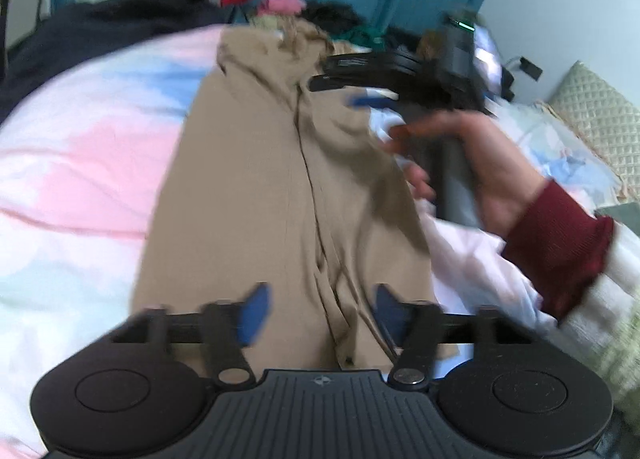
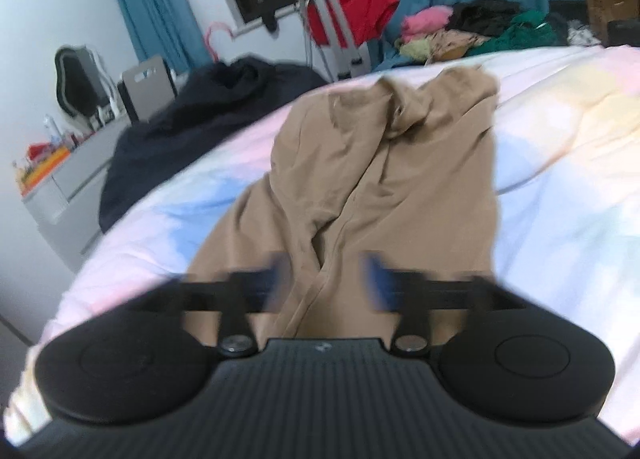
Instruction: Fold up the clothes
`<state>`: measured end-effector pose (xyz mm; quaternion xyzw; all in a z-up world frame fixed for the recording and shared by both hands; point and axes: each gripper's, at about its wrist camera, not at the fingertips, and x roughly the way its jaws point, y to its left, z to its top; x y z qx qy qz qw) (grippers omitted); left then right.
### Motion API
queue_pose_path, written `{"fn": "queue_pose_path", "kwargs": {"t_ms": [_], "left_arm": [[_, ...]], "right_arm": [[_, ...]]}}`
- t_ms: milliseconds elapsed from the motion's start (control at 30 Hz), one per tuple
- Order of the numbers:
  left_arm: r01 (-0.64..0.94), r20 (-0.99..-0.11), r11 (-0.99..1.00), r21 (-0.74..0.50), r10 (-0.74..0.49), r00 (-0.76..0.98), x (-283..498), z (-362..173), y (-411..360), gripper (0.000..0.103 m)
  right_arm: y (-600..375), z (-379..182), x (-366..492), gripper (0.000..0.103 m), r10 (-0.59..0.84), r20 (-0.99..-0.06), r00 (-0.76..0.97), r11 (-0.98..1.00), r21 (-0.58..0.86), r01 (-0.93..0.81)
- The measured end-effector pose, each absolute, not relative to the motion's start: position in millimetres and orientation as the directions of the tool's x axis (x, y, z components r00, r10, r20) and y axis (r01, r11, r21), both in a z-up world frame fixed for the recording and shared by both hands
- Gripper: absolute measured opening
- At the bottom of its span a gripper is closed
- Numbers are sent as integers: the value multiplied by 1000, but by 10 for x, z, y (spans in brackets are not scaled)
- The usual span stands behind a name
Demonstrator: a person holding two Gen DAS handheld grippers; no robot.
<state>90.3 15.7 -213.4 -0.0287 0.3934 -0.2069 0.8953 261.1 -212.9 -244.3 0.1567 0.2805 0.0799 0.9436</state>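
A tan garment (image 1: 260,187) lies lengthwise on the pastel tie-dye bedspread (image 1: 80,163), folded along a middle crease. My left gripper (image 1: 318,311) is open, its blue-padded fingers apart just above the garment's near end. My right gripper shows in the left wrist view (image 1: 344,89), held by a hand in a dark red cuff, over the garment's far right side. In the right wrist view the right gripper (image 2: 326,279) is open above the near end of the tan garment (image 2: 380,179), which lies on the bedspread (image 2: 560,179).
A dark navy garment (image 2: 192,127) lies at the bed's far left edge. A pile of clothes (image 2: 472,29) sits beyond the bed with a red garment (image 2: 360,7) on a tripod. A grey dresser (image 2: 68,187) stands left. A quilted pillow (image 1: 600,119) lies right.
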Motion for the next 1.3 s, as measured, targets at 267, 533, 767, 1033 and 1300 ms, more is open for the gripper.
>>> {"fn": "queue_pose_path", "kwargs": {"t_ms": [267, 533, 767, 1033, 1300], "left_arm": [[204, -640, 960, -189, -279, 716, 1107, -1938, 521, 83], [92, -667, 942, -322, -295, 684, 1378, -2009, 869, 87], [-15, -774, 958, -285, -221, 593, 1576, -2296, 963, 83], [-22, -834, 983, -185, -145, 532, 1556, -2508, 864, 82], [70, -843, 993, -100, -122, 524, 1515, -2581, 607, 82]], "right_arm": [[-2266, -2024, 1624, 90, 202, -470, 859, 934, 358, -23], [-2397, -2557, 899, 90, 341, -582, 738, 840, 541, 38], [-2396, -2775, 751, 89, 418, -610, 673, 744, 655, 132], [-2488, -2971, 719, 89, 455, -610, 648, 654, 723, 222], [-2387, -2958, 733, 89, 456, -632, 627, 685, 699, 205]]}}
